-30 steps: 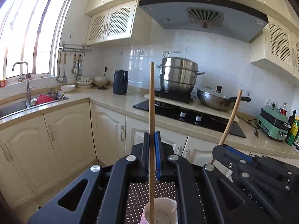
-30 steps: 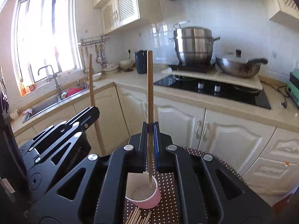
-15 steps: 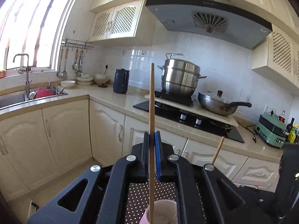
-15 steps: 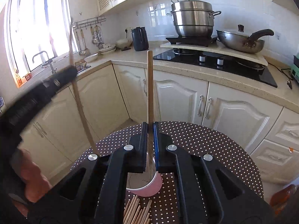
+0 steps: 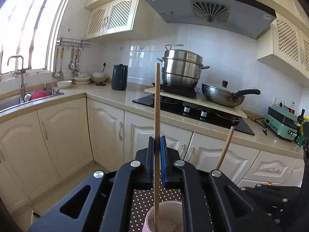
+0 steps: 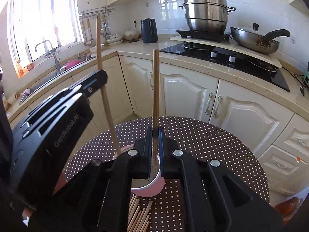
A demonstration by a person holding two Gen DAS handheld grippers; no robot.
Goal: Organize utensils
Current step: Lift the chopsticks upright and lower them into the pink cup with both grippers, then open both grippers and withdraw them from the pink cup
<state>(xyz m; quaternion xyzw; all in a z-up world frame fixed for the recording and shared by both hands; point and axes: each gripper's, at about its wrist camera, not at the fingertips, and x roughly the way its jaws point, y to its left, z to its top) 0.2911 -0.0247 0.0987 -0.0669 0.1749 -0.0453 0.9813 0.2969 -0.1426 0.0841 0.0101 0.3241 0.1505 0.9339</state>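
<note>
My left gripper (image 5: pixel 157 148) is shut on a wooden chopstick (image 5: pixel 157 119) held upright, its lower end inside the pink cup (image 5: pixel 164 218). My right gripper (image 6: pixel 154 147) is shut on another wooden chopstick (image 6: pixel 155 89), upright, its lower end in the same pink cup (image 6: pixel 152 189). The left gripper (image 6: pixel 96 81) with its chopstick (image 6: pixel 105 96) shows at left in the right wrist view. The right chopstick's top (image 5: pixel 226 147) shows in the left wrist view. Several loose chopsticks (image 6: pixel 138 216) lie on the table in front of the cup.
The cup stands on a round dark polka-dot table (image 6: pixel 212 143). Behind are cream cabinets, a counter with a black hob (image 6: pixel 227 58), a steamer pot (image 5: pixel 182 69), a wok (image 5: pixel 222 96), a dark kettle (image 5: pixel 119 77) and a sink (image 5: pixel 29 98) at left.
Both grippers have come lower over the cup, each still holding its chopstick. The right chopstick's lower end has sunk deeper into the cup.
</note>
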